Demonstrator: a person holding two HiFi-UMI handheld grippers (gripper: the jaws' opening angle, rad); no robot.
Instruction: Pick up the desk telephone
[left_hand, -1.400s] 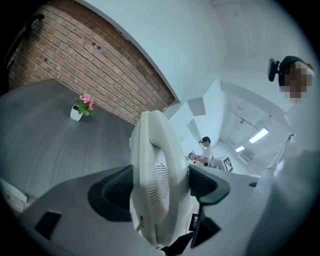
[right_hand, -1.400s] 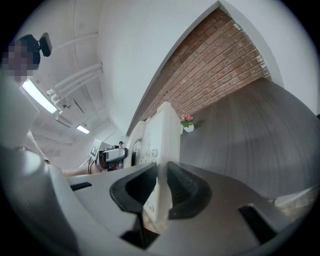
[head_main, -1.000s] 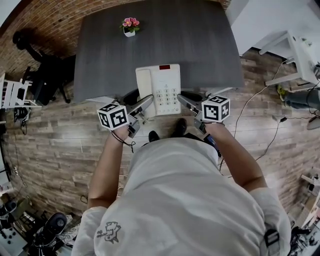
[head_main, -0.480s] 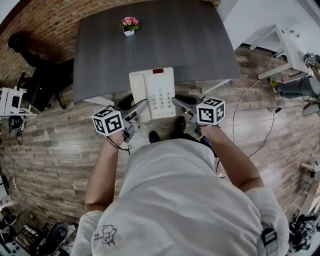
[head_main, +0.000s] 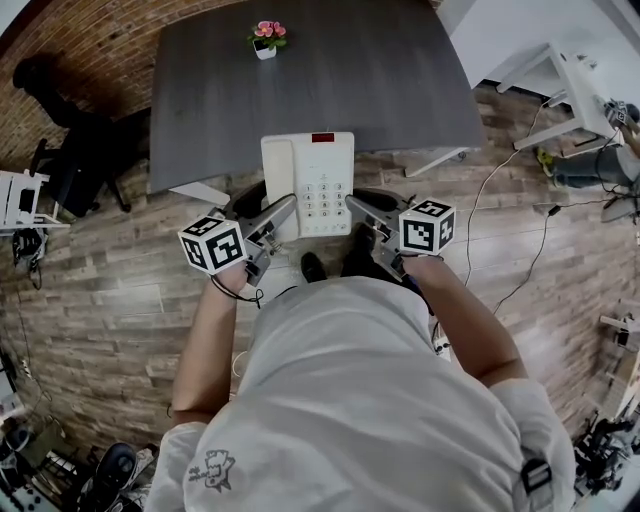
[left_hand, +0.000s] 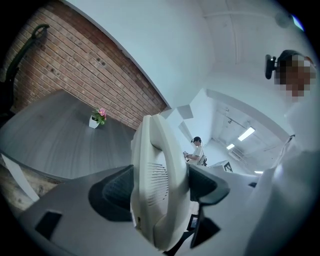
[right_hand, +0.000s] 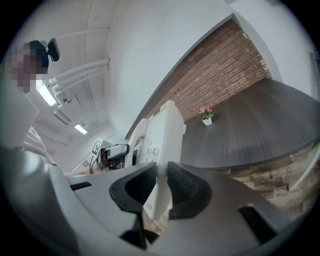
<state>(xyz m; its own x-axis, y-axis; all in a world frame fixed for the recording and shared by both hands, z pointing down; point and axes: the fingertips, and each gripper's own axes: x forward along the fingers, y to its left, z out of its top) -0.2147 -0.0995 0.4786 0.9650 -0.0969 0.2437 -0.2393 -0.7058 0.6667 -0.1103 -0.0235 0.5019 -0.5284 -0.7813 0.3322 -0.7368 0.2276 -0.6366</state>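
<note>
The white desk telephone (head_main: 308, 185) hangs in the air between my two grippers, half past the front edge of the dark grey table (head_main: 310, 70), over the wooden floor. My left gripper (head_main: 283, 210) is shut on its handset side, where the speaker slots (left_hand: 159, 175) sit between the jaws. My right gripper (head_main: 358, 208) is shut on the thin keypad edge; in the right gripper view the phone (right_hand: 162, 132) stands on edge between the pads. The handset rests in its cradle.
A small white pot of pink flowers (head_main: 265, 36) stands at the table's far side. A black office chair (head_main: 80, 150) is at the left, white furniture (head_main: 560, 80) and floor cables (head_main: 520, 260) at the right. My shoes (head_main: 312, 266) are just below the phone.
Both grippers have drawn back from the table toward my body with the phone held between them, so it now overhangs the table's front edge.
</note>
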